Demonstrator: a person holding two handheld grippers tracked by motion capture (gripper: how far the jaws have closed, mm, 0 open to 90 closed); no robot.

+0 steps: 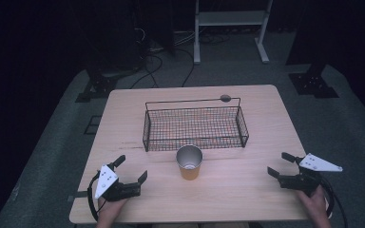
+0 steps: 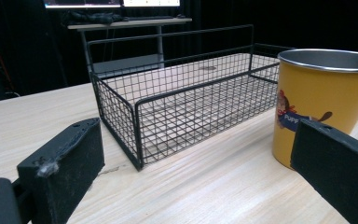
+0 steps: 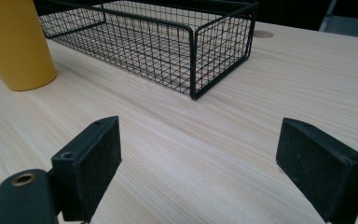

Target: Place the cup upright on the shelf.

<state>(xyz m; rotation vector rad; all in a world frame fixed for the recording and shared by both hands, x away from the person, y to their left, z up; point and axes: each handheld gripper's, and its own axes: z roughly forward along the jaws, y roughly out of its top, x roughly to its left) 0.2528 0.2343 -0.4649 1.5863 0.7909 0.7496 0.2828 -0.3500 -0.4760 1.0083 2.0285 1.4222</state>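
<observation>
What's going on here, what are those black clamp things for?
A person sits at a wooden table holding a two-jaw gripper in each hand. The left gripper and the right gripper both rest near the table's front edge with jaws wide open, holding nothing. Between them stands a yellow cup, upright and empty, just in front of a black wire basket, which is also empty. Nothing is being touched yet; the cup looks like the likely thing to be picked up.

Pale wood table (image 1: 247, 185), pretty bare. A black wire basket (image 1: 195, 127) sits mid-table, with a yellow cup (image 1: 189, 162) standing upright just in front of it.
</observation>
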